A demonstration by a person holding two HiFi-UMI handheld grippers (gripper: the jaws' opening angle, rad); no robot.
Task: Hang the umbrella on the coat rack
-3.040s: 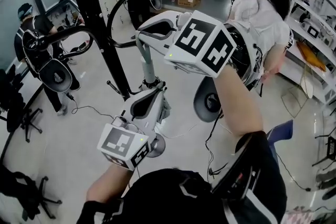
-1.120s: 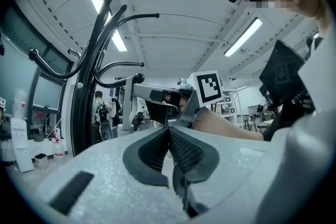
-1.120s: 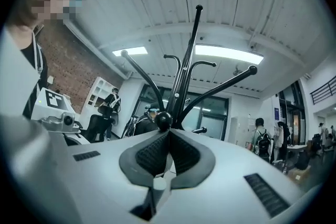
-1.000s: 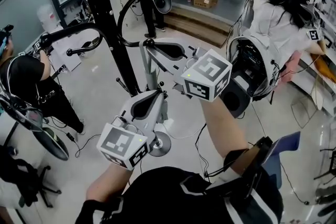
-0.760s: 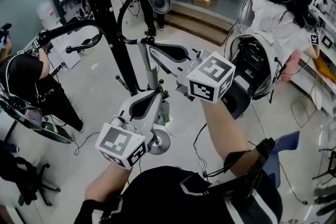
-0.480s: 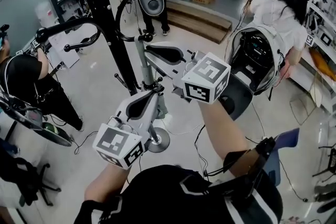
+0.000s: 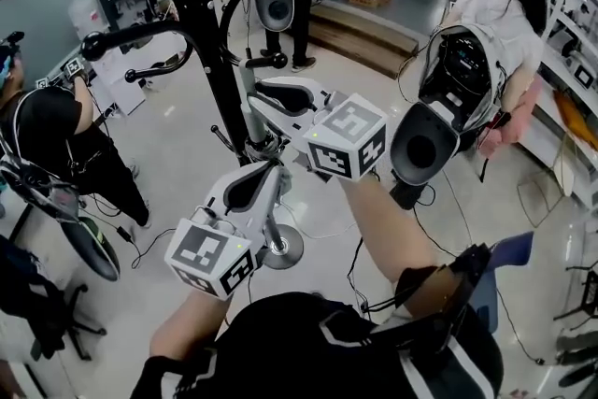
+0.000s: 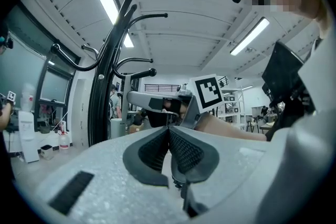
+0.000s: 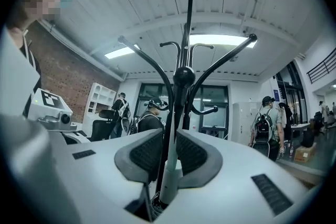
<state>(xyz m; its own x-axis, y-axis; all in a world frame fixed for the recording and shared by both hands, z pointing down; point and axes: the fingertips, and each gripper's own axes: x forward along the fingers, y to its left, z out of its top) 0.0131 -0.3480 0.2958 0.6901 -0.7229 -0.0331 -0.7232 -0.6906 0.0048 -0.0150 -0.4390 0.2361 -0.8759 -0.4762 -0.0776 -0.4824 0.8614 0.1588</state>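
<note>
Shows the black coat rack [image 7: 201, 33] at left, pole upright. Holds the umbrella [image 7: 250, 121] just right of it, long axis upright and roughly parallel to the pole, top end seemingly just under a short ball-tipped hook [image 7: 266, 62]. Clamps the left gripper [image 7: 272, 166] low on a thin dark part, jaws pressed together. Clamps the right gripper [image 7: 254, 96] higher, round the pale shaft. Puts the right gripper nearer the hook, so probably the lifting side.

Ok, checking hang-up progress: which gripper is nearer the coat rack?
Right. The right gripper is beside the coat rack, close to a hook tip; the left gripper sits farther back toward the person.
</note>
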